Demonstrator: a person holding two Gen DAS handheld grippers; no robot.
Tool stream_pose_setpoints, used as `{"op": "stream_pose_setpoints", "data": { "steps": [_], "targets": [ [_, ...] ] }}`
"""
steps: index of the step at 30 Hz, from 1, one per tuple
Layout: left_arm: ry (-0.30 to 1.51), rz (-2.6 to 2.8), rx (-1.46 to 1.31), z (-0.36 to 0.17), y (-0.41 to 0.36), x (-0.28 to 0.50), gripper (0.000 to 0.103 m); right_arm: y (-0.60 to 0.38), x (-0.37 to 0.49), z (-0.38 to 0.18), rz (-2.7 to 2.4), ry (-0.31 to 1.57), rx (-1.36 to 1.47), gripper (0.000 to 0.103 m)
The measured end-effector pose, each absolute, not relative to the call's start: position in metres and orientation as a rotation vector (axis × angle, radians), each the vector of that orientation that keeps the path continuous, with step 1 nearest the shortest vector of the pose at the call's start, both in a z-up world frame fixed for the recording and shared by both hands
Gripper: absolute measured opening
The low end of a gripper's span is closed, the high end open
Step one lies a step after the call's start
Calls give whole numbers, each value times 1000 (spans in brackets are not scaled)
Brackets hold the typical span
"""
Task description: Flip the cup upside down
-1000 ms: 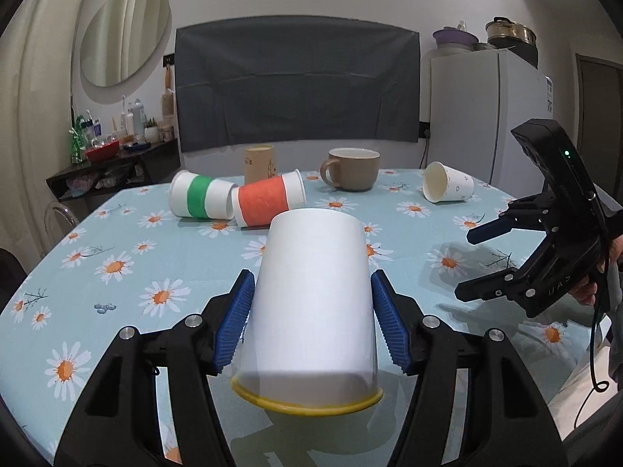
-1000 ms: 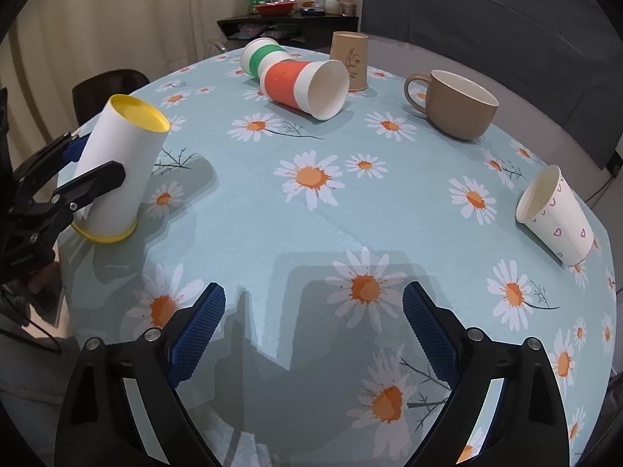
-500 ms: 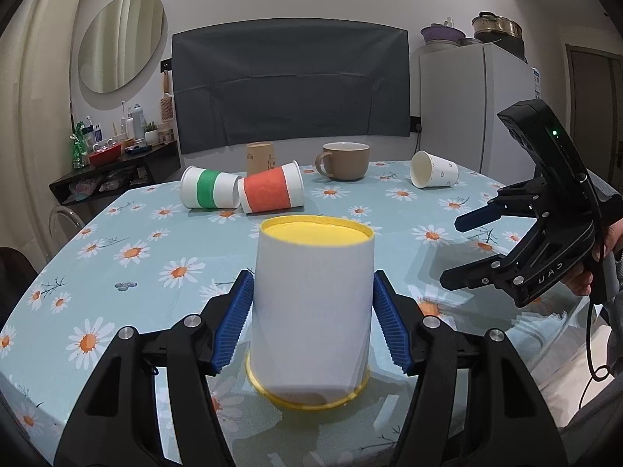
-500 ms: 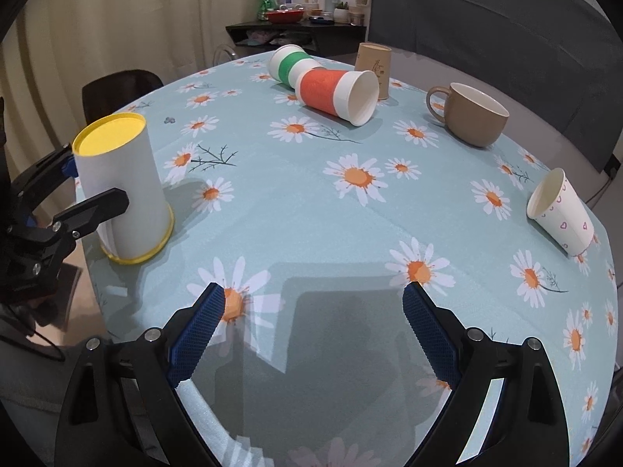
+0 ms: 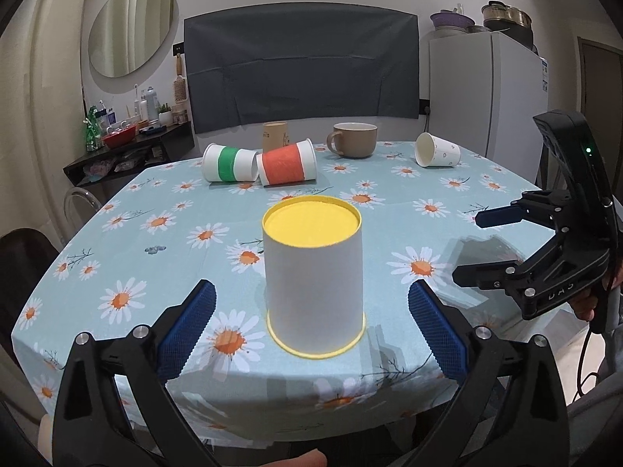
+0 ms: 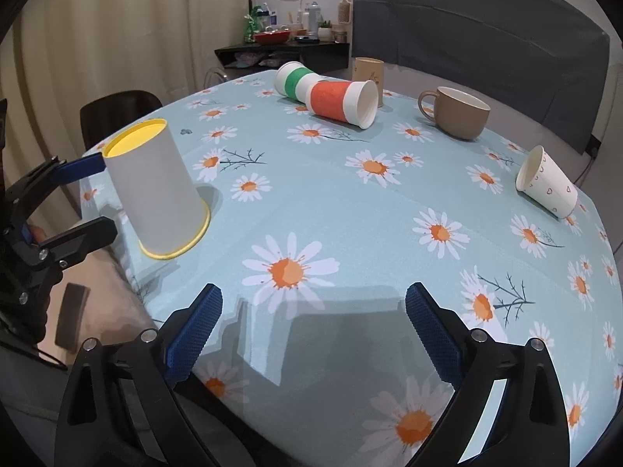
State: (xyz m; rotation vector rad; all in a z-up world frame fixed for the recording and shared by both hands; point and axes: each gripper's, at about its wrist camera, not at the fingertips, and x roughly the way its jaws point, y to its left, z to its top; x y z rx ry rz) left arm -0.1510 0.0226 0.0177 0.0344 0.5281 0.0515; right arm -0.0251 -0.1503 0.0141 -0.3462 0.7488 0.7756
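white cup (image 5: 314, 272) with yellow rim stands mouth-down on the daisy tablecloth (image 5: 163, 241), near the table's front edge, yellow base facing up. left gripper (image 5: 311, 323) spread wide, blue pads (image 5: 187, 329) clear of the cup on both sides, nothing held. right gripper (image 6: 313, 329) also spread apart, hovering over bare cloth, holding nothing. far side: green-banded cup (image 5: 229, 162) and orange-banded cup (image 5: 287, 162) lying down, touching; brown mug (image 5: 352, 140) upright; heart-print cup (image 6: 547, 183) on its side.
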Motion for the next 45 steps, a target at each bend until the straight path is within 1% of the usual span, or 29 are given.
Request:
{"op": "stream_pose_setpoints", "data": {
  "steps": [2,4,9,16,20,28,45],
  "targets": [
    [536,57,48,15,21,-156,97,-152,-38,15,754,717,-324,91],
    [536,68,64,13,20,-162,97,-156,-51,15,740,680,-293,94],
    [537,60,26,10,21,-175,97,-160,-77,12,688,649,-257,94],
    [506,101,2,10,26,-187,97,-177,-108,17,579,568,-136,95],
    [506,95,-10,10,26,-189,97,-178,-118,24,551,510,-158,95],
    [513,105,5,8,21,-189,97,-171,-126,21,580,512,-219,95],
    [541,152,-17,4,26,-185,97,-170,-123,17,614,551,-213,95]
  ]
}}
